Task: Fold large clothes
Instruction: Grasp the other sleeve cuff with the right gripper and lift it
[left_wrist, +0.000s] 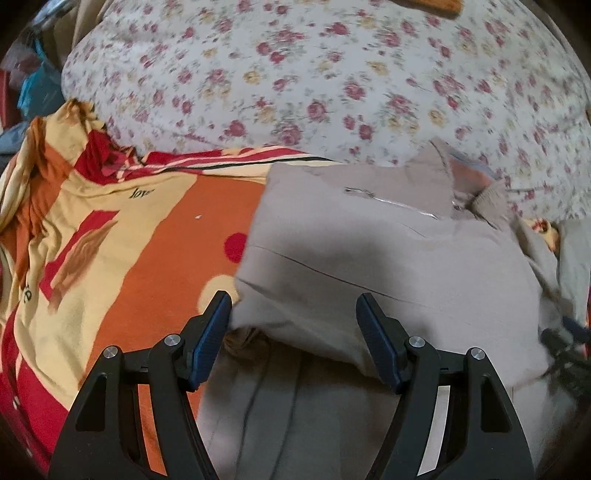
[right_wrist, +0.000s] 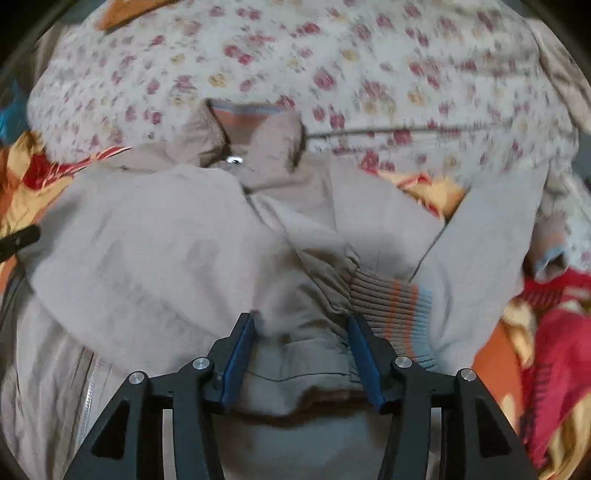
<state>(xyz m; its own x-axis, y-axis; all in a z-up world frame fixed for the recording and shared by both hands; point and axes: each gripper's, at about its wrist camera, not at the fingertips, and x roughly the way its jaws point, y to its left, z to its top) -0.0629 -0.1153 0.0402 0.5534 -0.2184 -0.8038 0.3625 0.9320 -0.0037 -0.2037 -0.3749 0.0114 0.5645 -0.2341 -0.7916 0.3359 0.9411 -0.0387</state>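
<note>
A: From the left wrist view, our left gripper stands wide open and grips nothing. The folded edge of the beige jacket lies between and just under its fingertips, with the zipper ahead of it. To do this well, we'd bite only the top layer at the fold.

B: Room there? The orange patterned bedsheet lies bare to the left of the claw, and the floral quilt bulks up ahead.

A: From the right wrist view, our right gripper is partly open, holding nothing; jacket cloth bunches between its pads. The striped ribbed cuff sits just right of it, the collar well ahead.

B: We'd tuck that sleeve inward before folding.
</note>
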